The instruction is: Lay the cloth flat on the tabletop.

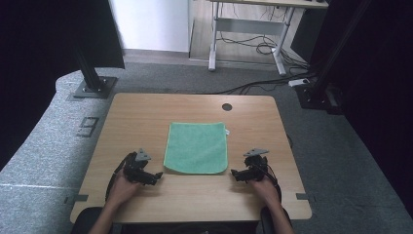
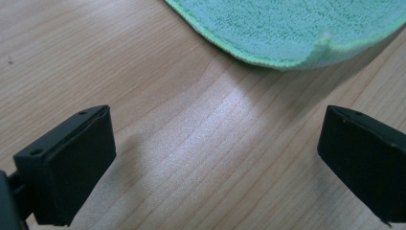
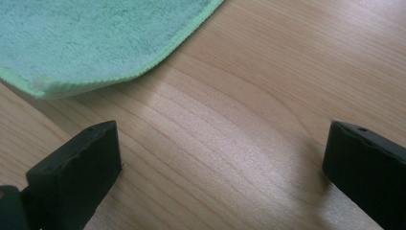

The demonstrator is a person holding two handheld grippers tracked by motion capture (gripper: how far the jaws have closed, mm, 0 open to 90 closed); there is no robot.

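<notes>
— Cloth status? Where is it on my screens?

— Green cloth (image 1: 197, 147) lies flat in the middle of the wooden table (image 1: 146, 117), folded over, with a small white tag at its far right corner. I see nothing resting on it.

— And my left gripper (image 1: 155, 176)?

— It sits low over bare wood just beside the cloth's near left corner, apart from it. In the left gripper view its jaws stand wide, with only tabletop between them, and the cloth's rounded edge (image 2: 287, 33) lies ahead of them, with a small fold at the hem.

— Right side?

— I have the right gripper (image 1: 235, 174) near the cloth's near right corner, also not touching. In the right gripper view the jaws are spread wide over empty wood grain, and the cloth's corner (image 3: 95, 43) lies ahead and toward the left jaw.

— Anything else around the table?

— Round cable hole (image 1: 227, 107) near the far edge of the tabletop. Beyond, on the grey floor, I see a desk frame (image 1: 248, 44) with loose cables under it.
</notes>
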